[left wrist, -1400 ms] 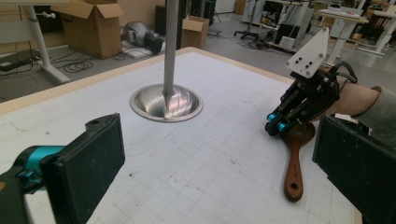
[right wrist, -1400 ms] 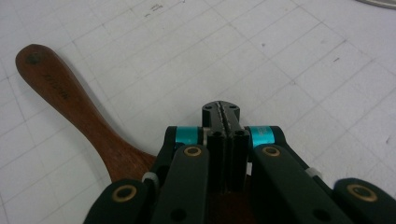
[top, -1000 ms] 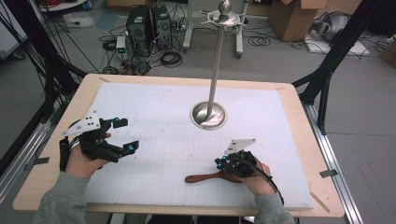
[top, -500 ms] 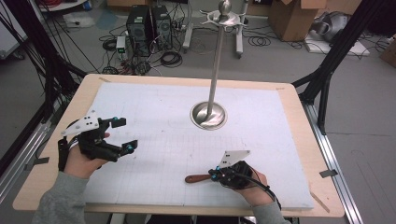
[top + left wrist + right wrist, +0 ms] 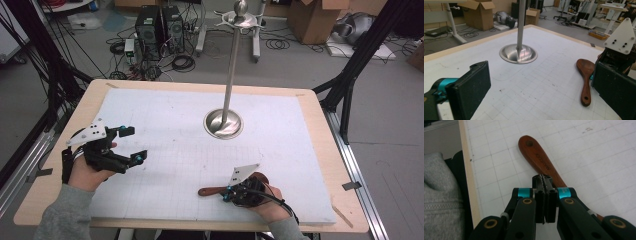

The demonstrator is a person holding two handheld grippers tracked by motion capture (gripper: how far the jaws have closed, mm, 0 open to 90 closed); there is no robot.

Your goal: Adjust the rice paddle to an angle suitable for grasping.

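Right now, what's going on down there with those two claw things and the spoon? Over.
Left gripper open, held above the mat. Right gripper shut, fingers over the wooden spoon handle, grip unclear. Metal stand behind, apart from both.

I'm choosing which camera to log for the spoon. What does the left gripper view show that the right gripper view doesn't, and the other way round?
Left gripper view alone: the metal stand with its round base, the spoon's bowl, the open left gripper, boxes on the floor beyond.
Right gripper view alone: the right gripper with its jaws pressed together above the handle, printed lettering there, a grey sleeve.
Both: the wooden spoon and the gridded white mat.
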